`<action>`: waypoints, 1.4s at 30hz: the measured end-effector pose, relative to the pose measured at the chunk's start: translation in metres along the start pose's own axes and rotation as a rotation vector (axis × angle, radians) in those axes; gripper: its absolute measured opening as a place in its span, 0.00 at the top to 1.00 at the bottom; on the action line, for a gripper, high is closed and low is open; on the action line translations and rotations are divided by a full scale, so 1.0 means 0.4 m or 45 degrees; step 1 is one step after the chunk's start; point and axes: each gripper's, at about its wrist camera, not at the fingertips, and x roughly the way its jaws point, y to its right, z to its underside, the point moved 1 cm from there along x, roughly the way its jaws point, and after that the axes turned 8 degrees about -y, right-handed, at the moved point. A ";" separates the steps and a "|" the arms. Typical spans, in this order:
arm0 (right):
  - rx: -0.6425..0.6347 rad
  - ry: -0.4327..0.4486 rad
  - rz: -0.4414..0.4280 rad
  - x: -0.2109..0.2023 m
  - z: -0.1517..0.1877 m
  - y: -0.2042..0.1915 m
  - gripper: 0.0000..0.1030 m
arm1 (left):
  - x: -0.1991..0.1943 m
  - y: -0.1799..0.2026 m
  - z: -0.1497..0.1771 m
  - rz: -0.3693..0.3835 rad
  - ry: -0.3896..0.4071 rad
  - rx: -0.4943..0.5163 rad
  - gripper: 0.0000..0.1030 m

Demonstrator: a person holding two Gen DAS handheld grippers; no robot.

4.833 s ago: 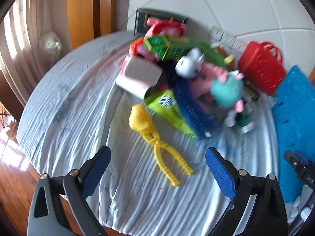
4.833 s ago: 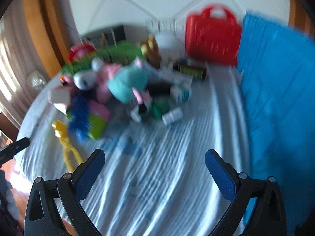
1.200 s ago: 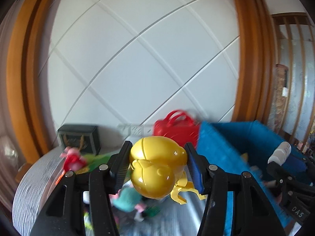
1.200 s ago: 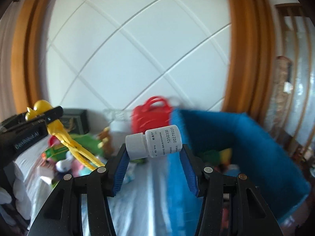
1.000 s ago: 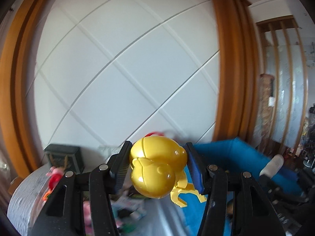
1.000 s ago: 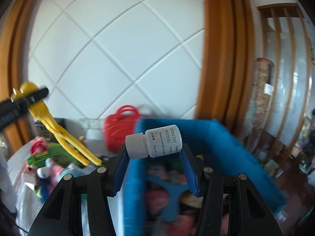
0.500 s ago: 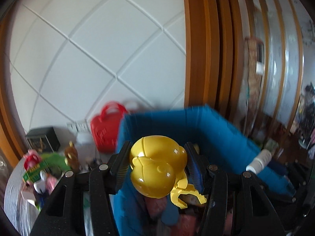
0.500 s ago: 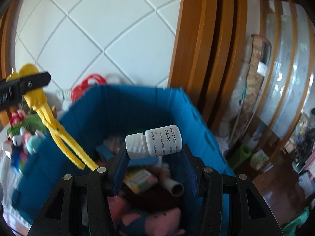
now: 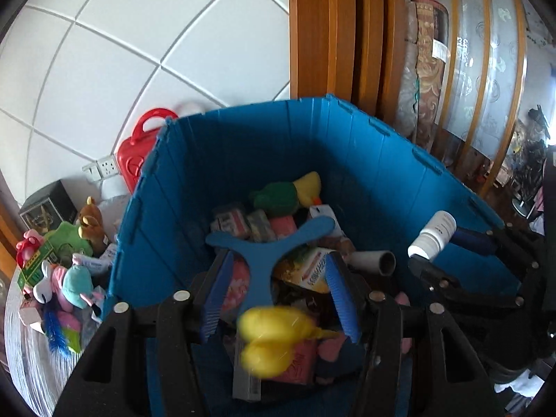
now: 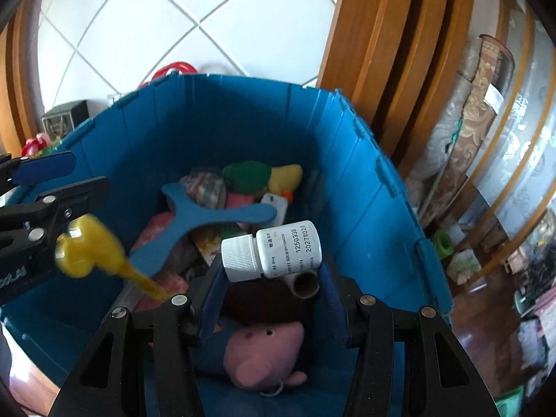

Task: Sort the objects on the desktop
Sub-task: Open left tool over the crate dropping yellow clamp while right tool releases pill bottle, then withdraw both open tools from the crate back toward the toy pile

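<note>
L gripper (image 9: 278, 299) fingers just opening, yellow toy (image 9: 274, 340) blurred, loose above blue bin (image 9: 215, 160). R gripper (image 10: 271, 288) fingers clamp white bottle (image 10: 274, 250).

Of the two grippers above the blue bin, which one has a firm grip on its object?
The right gripper, clamped on the white bottle; the left gripper has just opened, and the yellow toy drops.

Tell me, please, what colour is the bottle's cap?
White, ribbed cap; right wrist view shows it best.

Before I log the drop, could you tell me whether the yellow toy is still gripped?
Released: yellow toy blurs below the open left gripper.
</note>
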 end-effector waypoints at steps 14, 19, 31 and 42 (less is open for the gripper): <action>0.009 -0.024 -0.036 0.015 0.008 -0.003 0.34 | -0.026 -0.051 0.051 0.017 0.036 -0.049 0.35; 0.026 0.034 -0.043 -0.014 0.024 -0.002 0.22 | -0.064 -0.056 0.063 0.026 0.089 -0.048 0.35; 0.141 0.313 -0.084 -0.168 0.102 -0.018 0.12 | -0.199 -0.093 0.106 -0.035 0.283 -0.096 0.28; 0.040 0.475 -0.166 -0.255 0.068 -0.171 0.06 | -0.272 -0.241 0.164 -0.156 0.373 -0.221 0.26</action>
